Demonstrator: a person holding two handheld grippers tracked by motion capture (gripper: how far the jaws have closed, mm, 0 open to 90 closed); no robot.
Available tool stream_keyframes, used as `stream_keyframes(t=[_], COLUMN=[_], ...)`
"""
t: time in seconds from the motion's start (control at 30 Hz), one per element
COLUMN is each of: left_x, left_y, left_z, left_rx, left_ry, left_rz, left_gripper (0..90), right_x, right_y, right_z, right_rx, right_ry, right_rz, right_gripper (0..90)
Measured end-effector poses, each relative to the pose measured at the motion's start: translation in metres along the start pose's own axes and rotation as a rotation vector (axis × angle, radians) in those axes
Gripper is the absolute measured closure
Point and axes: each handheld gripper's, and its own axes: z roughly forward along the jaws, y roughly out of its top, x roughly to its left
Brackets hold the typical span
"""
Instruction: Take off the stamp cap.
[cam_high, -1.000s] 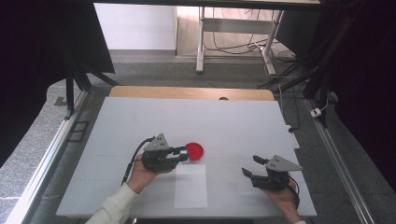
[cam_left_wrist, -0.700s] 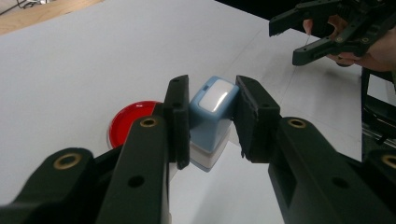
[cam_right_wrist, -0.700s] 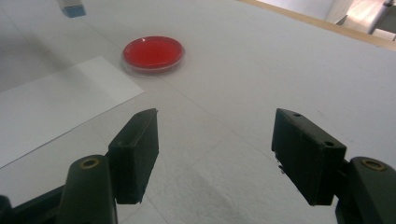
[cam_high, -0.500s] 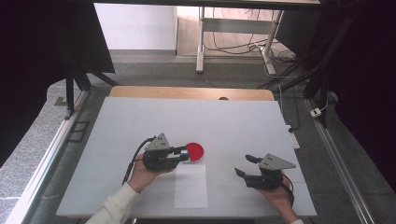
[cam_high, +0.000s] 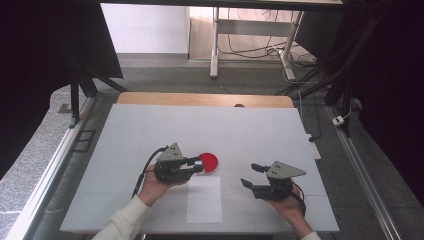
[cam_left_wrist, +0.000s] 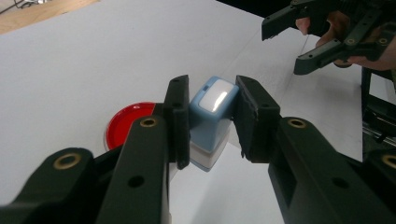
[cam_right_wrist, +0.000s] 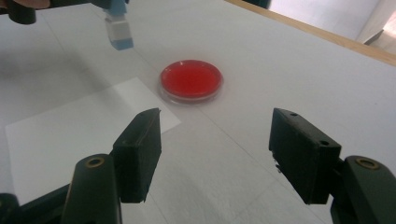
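The left gripper (cam_left_wrist: 212, 123) clamps a small blue-and-white stamp (cam_left_wrist: 211, 122) by its flat sides, holding it above the white table (cam_high: 150, 135) between a red ink pad (cam_high: 208, 161) and a sheet of paper (cam_high: 204, 200). The right gripper (cam_right_wrist: 215, 154) waits nearby, jaws apart and empty, having just narrowed slightly. The stamp looks light, rigid and smooth-sided, so a grip on its flat sides should hold.

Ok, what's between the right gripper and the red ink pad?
Bare white table, nothing else. In the right gripper view the open right gripper faces the ink pad across it; the paper sheet lies off to the side.
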Motion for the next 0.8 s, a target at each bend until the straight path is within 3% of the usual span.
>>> stream_keyframes(t=[0.33,0.73,0.8], left_x=[-0.001,-0.002,-0.002], left_y=[0.001,0.003,0.004], left_z=[0.004,0.004,0.004], left_rx=[0.001,-0.004,-0.005], left_ry=[-0.004,-0.009,-0.011], left_rz=[0.004,0.008,0.010], left_gripper=[67.2,67.2,67.2], right_x=[0.009,0.014,0.016], right_y=[0.009,0.015,0.017], right_z=[0.014,0.023,0.027], right_rx=[0.000,0.014,0.010], right_ry=[0.044,0.064,0.087], right_rz=[-0.018,-0.027,-0.026], right_gripper=[34.1,34.9,35.1])
